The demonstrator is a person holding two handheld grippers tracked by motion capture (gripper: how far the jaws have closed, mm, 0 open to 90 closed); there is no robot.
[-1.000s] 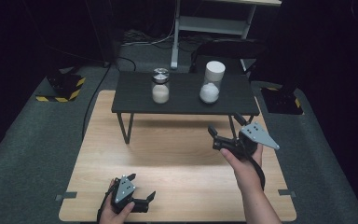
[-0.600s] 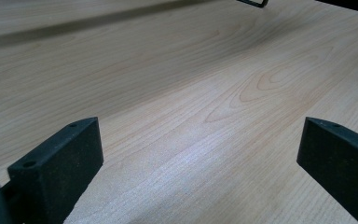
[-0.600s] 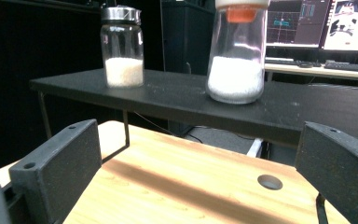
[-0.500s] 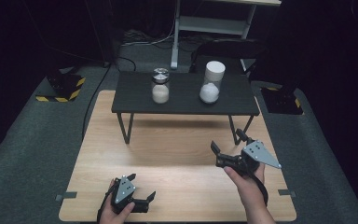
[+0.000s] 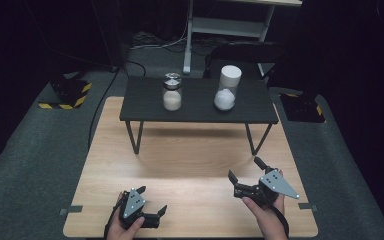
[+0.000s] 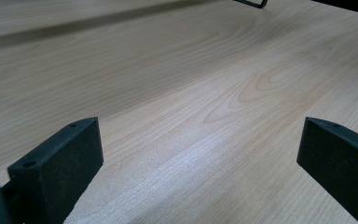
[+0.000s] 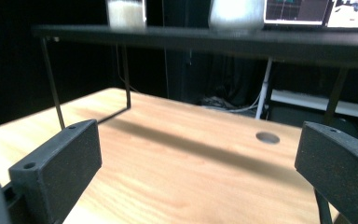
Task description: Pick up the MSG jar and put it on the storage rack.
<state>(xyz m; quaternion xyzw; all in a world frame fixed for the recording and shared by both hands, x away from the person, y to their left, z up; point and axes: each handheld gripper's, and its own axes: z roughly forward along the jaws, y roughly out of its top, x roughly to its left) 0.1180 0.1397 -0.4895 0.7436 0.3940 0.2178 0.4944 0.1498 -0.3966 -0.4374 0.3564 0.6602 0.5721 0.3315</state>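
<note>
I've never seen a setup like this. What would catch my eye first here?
Probably the two clear jars holding white powder: a short jar with a metal lid and a taller jar with a white lid, standing side by side on the small black raised table. Nearer the camera, over the light wooden tabletop, hands hold the left gripper and the right gripper, both with jaws wide open and holding nothing.

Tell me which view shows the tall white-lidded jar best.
The high view: the tall jar stands whole on the black shelf, white lid on, white fill at its bottom. The right gripper view catches its blurred base from below.
</note>
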